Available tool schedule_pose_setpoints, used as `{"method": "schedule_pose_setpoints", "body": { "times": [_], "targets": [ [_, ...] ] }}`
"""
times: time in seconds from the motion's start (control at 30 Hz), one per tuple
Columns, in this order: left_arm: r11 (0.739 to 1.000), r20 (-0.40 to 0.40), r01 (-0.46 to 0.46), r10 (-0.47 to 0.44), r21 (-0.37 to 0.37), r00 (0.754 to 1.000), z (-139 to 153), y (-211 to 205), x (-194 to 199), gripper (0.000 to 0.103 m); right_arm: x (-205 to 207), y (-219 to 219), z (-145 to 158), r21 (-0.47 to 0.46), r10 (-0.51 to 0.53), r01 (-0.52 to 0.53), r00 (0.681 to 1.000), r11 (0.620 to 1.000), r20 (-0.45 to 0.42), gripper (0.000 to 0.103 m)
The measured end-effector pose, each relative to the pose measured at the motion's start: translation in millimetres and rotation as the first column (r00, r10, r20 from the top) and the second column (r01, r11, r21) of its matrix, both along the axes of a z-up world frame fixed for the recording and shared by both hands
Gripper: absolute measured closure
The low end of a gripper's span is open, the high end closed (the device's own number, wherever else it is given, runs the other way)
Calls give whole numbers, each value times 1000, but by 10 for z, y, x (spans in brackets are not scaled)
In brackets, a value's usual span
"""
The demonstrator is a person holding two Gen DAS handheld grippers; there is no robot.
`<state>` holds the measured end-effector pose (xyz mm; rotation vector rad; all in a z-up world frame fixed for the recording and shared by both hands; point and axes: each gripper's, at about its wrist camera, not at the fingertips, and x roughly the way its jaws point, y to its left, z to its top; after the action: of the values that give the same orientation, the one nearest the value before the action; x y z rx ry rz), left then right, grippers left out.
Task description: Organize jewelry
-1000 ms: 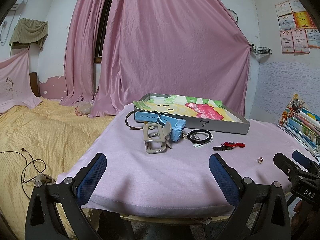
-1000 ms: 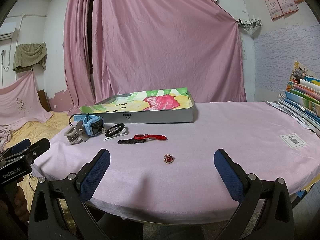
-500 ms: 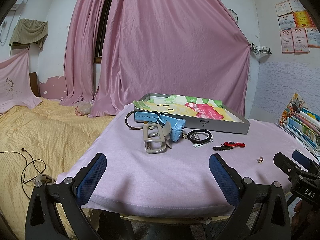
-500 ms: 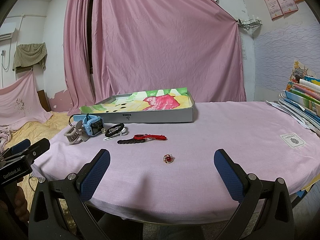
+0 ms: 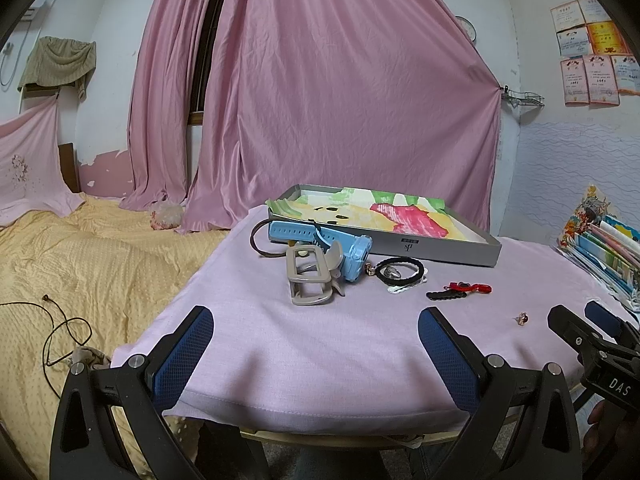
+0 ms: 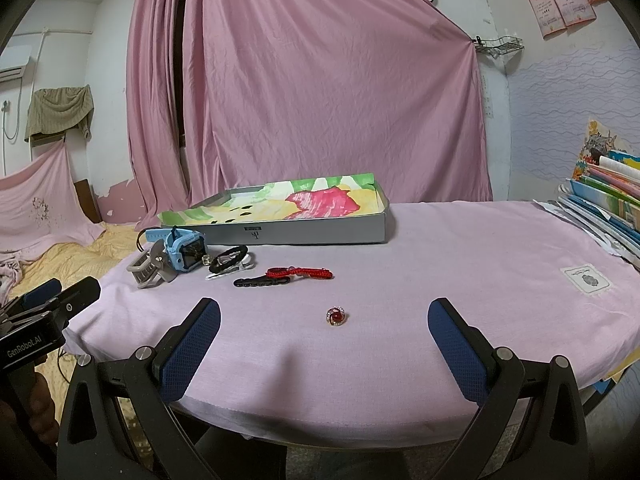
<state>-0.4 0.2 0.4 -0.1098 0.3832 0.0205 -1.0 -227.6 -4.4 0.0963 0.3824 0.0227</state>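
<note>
Nothing has shifted since the earlier frames: both grippers hover at the near edge of the bench, and every piece of jewelry lies where it did.

From the left wrist view, the left gripper (image 5: 316, 348) is spread wide with nothing between its blue pads. From the right wrist view, the right gripper (image 6: 324, 344) is likewise wide apart and empty.

A pink cloth covers the bench (image 6: 460, 272). A small red ring (image 6: 336, 315) lies alone on the cloth, just ahead of the right gripper and between its two fingers. Further back lie a red cord bracelet (image 6: 300, 272) and a black beaded bracelet (image 6: 260, 281), touching each other. To their left sit a black hair tie (image 6: 228, 261), a blue watch (image 6: 184, 251) and a grey hair claw (image 6: 150, 268), clustered close together.

Behind them all stands a shallow grey tray (image 6: 320, 231) lined with a colourful painted sheet; none of the jewelry is in it. A stack of books (image 6: 608, 204) sits at the bench's right edge. A bed with a yellow cover (image 5: 80, 264) lies to the left.
</note>
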Motion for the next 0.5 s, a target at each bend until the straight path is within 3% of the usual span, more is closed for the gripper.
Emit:
{"method": "schedule_pose_setpoints", "body": {
  "times": [0.5],
  "targets": [
    [1000,-2,0,0,0,1000,-85,-33,-33,0,13,-25,-18,-13,-1,1,999,1000,37,1]
  ]
}}
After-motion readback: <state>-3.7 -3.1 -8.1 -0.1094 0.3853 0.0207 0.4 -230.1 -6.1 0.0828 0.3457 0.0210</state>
